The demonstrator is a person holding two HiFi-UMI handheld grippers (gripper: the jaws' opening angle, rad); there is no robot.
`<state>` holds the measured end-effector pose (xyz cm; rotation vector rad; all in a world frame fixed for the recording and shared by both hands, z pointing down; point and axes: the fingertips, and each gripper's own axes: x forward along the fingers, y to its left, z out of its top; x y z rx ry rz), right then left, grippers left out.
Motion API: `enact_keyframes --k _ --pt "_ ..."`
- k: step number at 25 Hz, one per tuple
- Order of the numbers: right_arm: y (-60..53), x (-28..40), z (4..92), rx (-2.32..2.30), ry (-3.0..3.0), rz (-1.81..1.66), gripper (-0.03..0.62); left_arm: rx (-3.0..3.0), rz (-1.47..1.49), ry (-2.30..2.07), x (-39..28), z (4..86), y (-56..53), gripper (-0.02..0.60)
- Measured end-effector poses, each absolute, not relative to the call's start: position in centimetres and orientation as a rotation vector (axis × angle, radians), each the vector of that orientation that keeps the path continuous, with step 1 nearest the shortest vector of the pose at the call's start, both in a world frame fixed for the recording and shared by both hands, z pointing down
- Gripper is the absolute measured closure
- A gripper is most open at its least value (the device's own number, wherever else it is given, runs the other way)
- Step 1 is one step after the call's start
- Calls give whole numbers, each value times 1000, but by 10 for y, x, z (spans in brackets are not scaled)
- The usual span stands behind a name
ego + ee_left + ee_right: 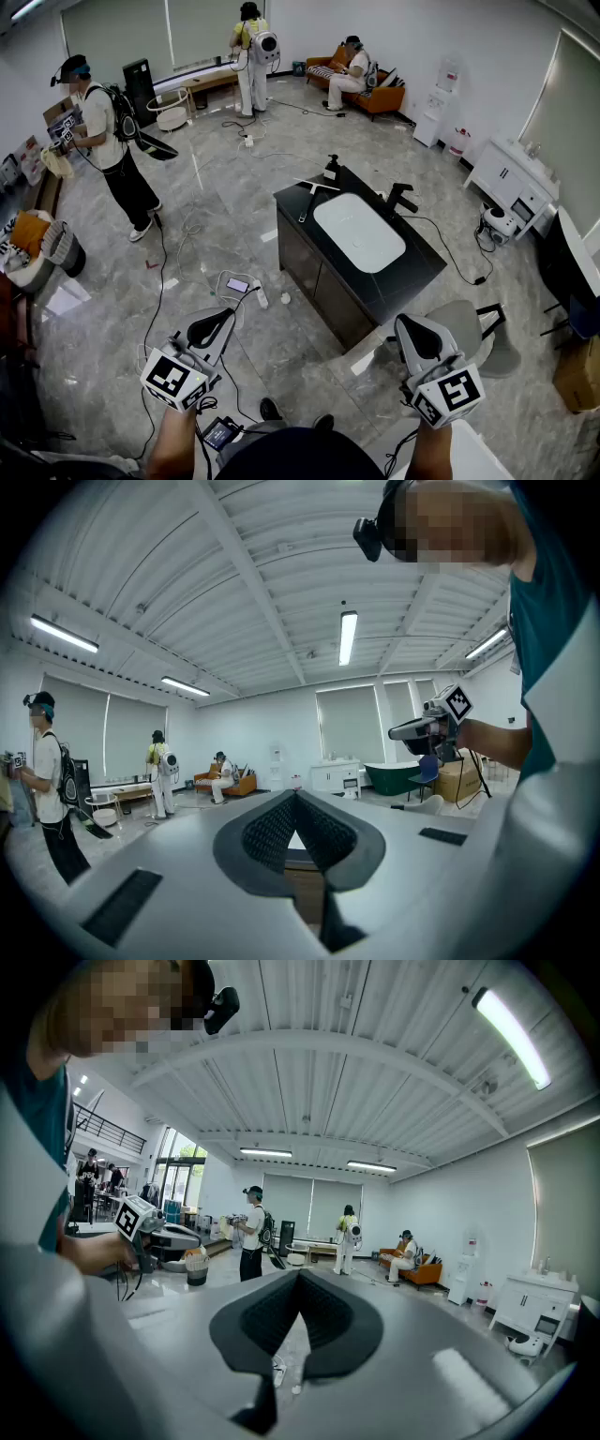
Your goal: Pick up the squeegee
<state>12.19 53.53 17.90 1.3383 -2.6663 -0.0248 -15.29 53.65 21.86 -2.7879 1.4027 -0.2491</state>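
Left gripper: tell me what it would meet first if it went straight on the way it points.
Probably the dark sink cabinet, seen straight ahead between the closed jaws of the left gripper. Nothing shows in between, though depth is hard to judge.

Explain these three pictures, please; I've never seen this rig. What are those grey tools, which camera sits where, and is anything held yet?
No robot here: a person carries a hand-held gripper in each hand. The head view looks down from the person's head; the left gripper and right gripper show at its bottom edge. The other two pictures come from a camera riding on each gripper, looking along its own fingers. In both, they meet at the tip with nothing between, so both are shut and empty. Ahead stands a black counter with a white basin, a faucet, a dark bottle, and the squeegee lying by its far left edge, untouched.
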Motion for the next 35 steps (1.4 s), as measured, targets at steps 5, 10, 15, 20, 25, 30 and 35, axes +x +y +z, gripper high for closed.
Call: enact_keyframes --k 5,10,15,20,25,30,35 --pt "539 113 182 1332 -2667 -20 586 -2788 -249 1401 -160 221 542 578" --pt "537 106 184 1325 -2673 -13 586 -2788 -253 1414 -168 224 542 578" --pt "527 99 187 1337 -2667 2 586 -2797 -260 1411 -176 227 531 578" --pt "507 92 191 1369 -2678 40 586 -2807 -266 1401 -186 231 511 578" --pt "488 80 193 1403 -2726 90 585 -2817 -275 1381 -199 236 492 578" --pt "471 72 195 1439 -2734 102 585 -2832 -298 1323 -201 240 477 578" --pt "447 71 201 1440 -2717 109 585 -2854 -305 1318 -200 247 454 578"
